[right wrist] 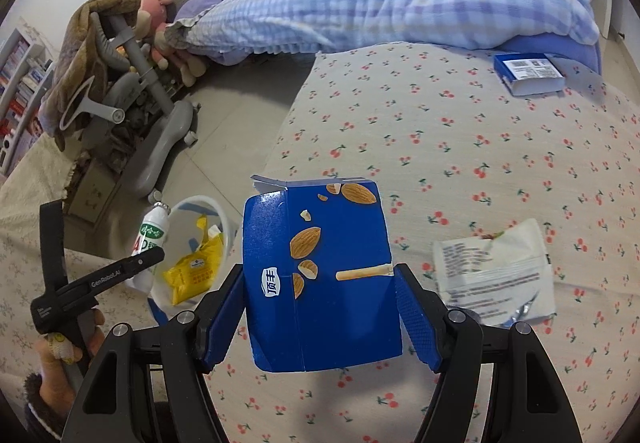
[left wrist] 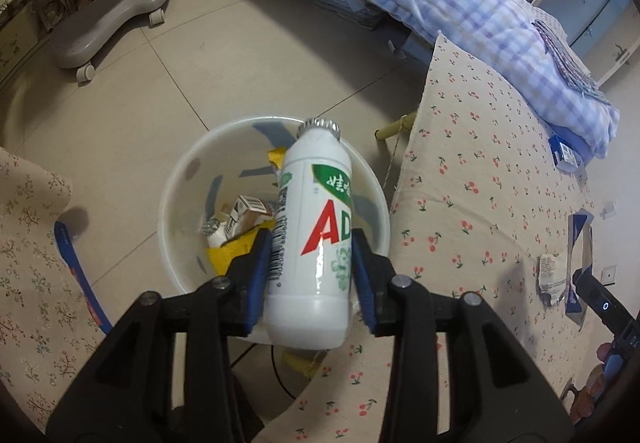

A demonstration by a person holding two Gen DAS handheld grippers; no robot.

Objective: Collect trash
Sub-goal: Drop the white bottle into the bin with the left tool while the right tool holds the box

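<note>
So the left gripper (left wrist: 312,263) is sitting right over the white bin (left wrist: 180,203), which is on the tiled floor just beside the edge of the bed (left wrist: 480,203). There's a white drink bottle (left wrist: 312,227) with a foil cap standing between its jaws, cap pointing away toward the far side. The jaws are about mid-width, and honestly the blue pads look like they've got a sliver of daylight on both sides of the bottle, so it reads as loose rather than squeezed. The bottle's lower end hangs near the bin's near rim, the rest of it over the bin's opening.

Inside the bin there's already a yellow wrapper (left wrist: 228,255), a small cardboard box with a barcode (left wrist: 250,209) and something with a foil top.

The right gripper (right wrist: 320,295) is over the cherry-print bedsheet holding a blue almond-snack box (right wrist: 320,275) upright-ish, top flap open. Jaws fairly wide, left pad against the box's side; the right pad looks to be right at the box's edge.

Still lying on the bed: a white crumpled wrapper (right wrist: 496,271) just right of the box, and a blue book (right wrist: 528,73) at the far side near the folded checked quilt (right wrist: 380,3).
</note>
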